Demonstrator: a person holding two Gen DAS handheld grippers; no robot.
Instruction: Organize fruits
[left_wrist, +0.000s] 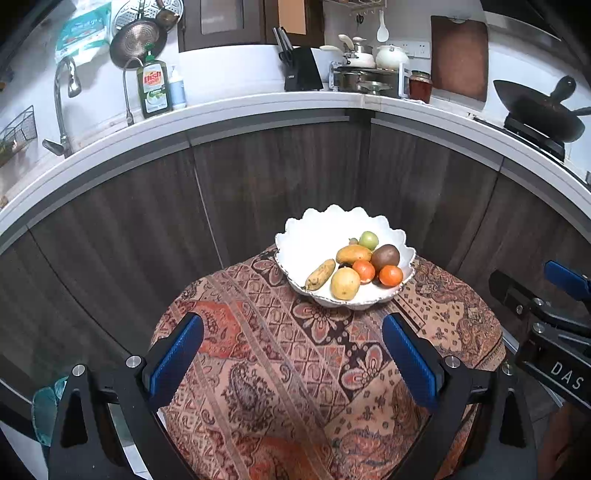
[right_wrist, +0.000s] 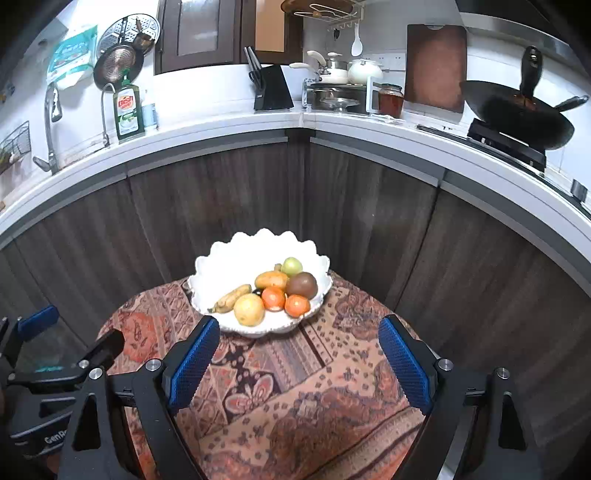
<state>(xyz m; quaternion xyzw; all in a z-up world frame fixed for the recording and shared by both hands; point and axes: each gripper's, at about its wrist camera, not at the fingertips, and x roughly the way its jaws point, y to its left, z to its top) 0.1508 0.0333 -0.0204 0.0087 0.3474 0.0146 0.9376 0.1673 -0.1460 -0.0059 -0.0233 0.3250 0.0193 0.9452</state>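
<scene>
At the table's far edge, the white bowl (left_wrist: 388, 236) holds the fruits (left_wrist: 360, 264); both grippers, left (left_wrist: 293, 360) and right (right_wrist: 299, 363), hang wide and empty.

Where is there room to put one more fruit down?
The left half of the white scalloped bowl is bare, beside the banana. Its right half is crowded with fruit. The patterned tablecloth in front of the bowl is also free, under the open left gripper and right gripper.
</scene>
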